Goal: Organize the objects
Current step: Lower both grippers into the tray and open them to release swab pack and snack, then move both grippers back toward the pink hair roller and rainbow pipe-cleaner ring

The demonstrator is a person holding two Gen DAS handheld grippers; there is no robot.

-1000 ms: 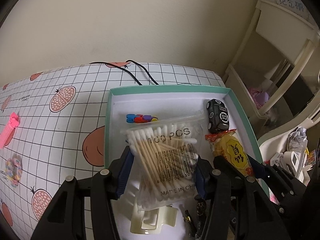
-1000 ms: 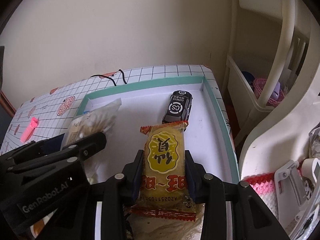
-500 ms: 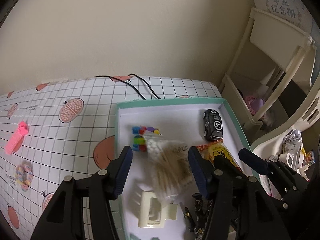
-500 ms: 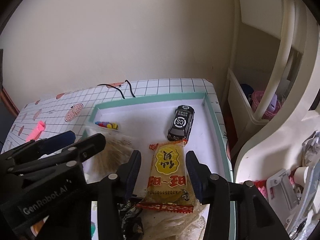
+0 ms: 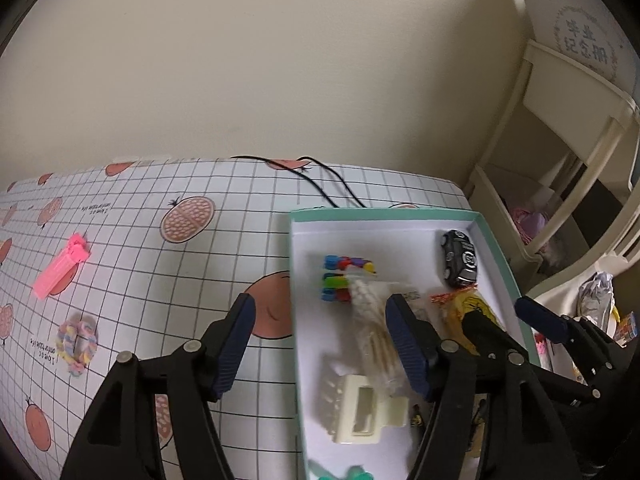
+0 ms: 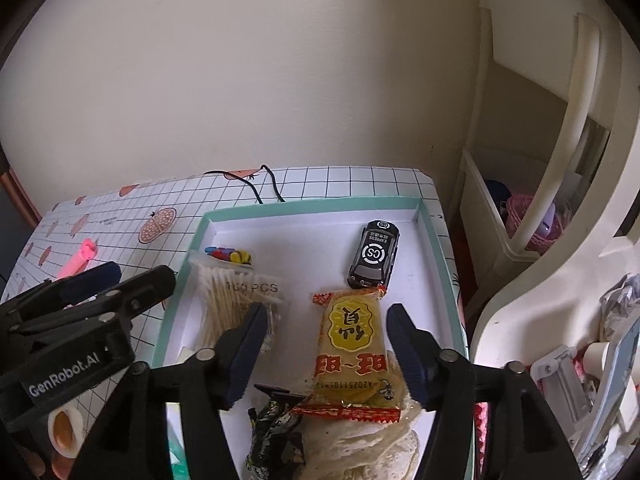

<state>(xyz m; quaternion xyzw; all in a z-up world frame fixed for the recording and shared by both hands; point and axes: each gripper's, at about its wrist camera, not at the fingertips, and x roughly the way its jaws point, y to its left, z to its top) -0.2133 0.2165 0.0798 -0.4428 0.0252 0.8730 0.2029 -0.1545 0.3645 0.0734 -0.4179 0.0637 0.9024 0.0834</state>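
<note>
Black left gripper and right gripper are both spread wide, holding nothing. In the green box, the yellow snack pack and cotton swab bag lie flat. The swab bag is blurry in the left view.

Two wrist cameras, both close above the table, facing the back wall.
The left view looks down over the tray's left rim and the checked tablecloth; the right sits over the tray's middle, shelving alongside. Both share tray, toy car, cotton swabs.
</note>
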